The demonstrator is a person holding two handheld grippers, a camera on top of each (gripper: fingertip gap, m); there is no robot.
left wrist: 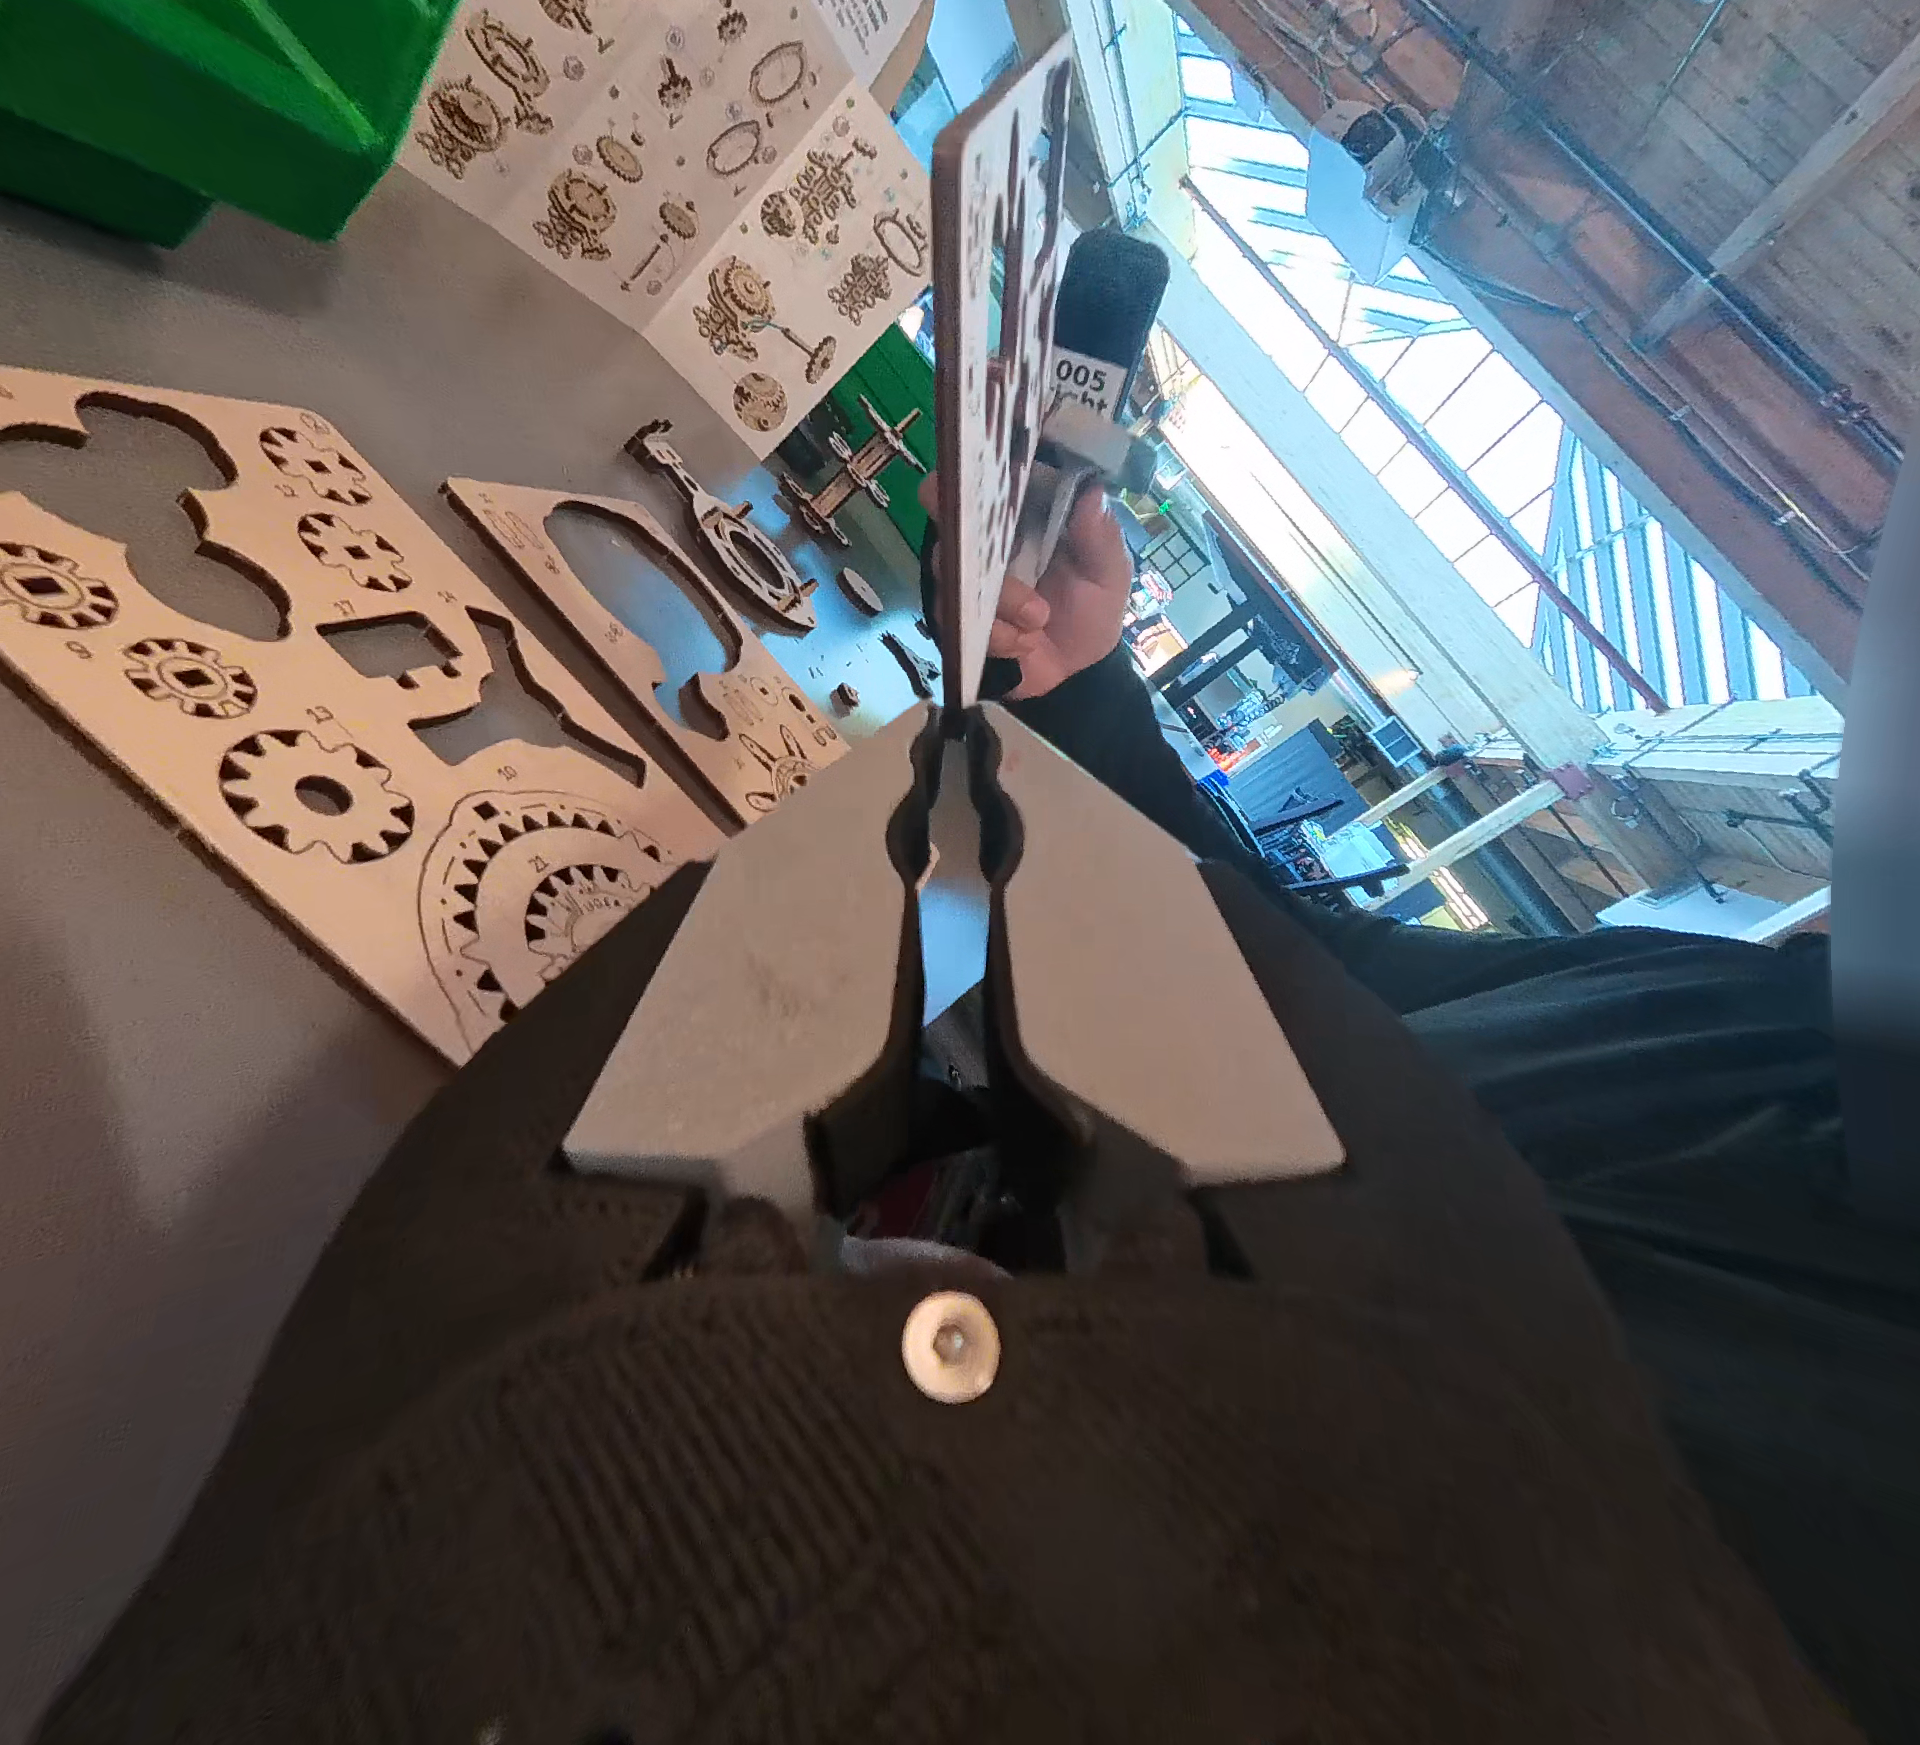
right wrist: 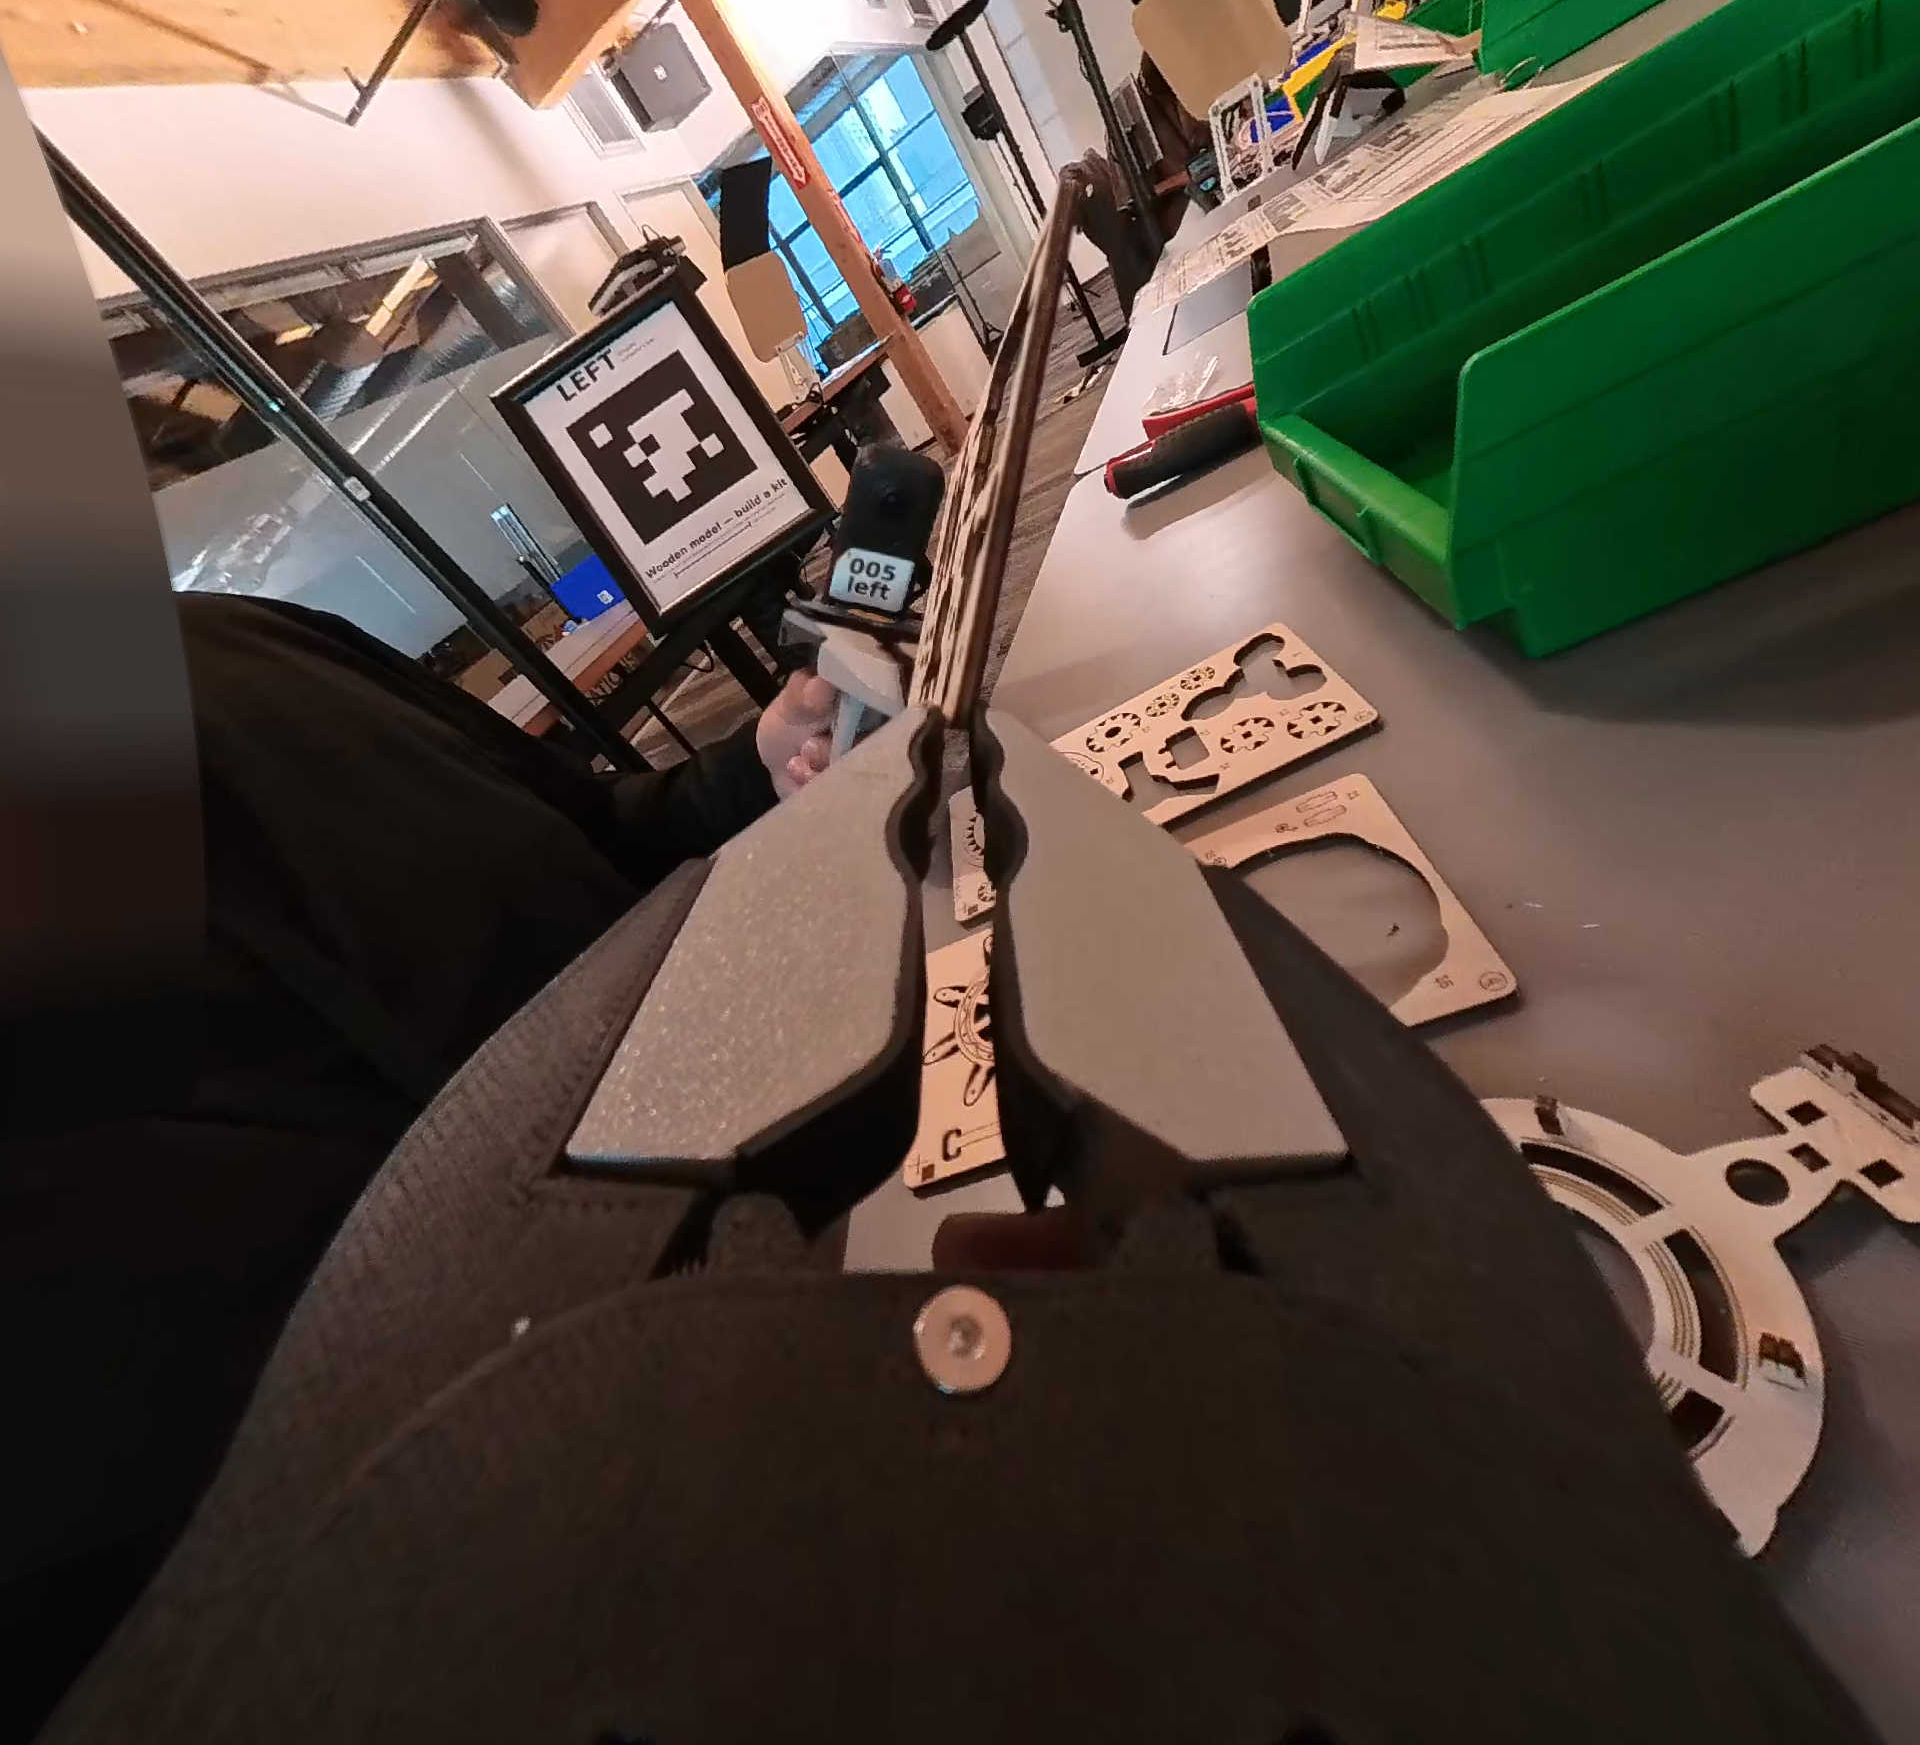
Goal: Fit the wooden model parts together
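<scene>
Wooden sheet (left wrist: pixel 997 365) of gear-shaped cutouts pinched edgewise between both grippers' grey fingers (left wrist: pixel 800 947)

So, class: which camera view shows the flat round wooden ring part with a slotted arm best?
The right wrist view: the pale round wooden ring part lies close, its slots and arm plain, though the claw covers one edge. The left wrist view shows it small, far back on the grey table.

Cut sheets (left wrist: pixel 312 719) on table (left wrist: pixel 156 1020)

Pale wooden sheets (left wrist: pixel 312 656) with gear cutouts, green bins (right wrist: pixel 1610 365), perhaps grey table (right wrist: pixel 1662 812)
</scene>
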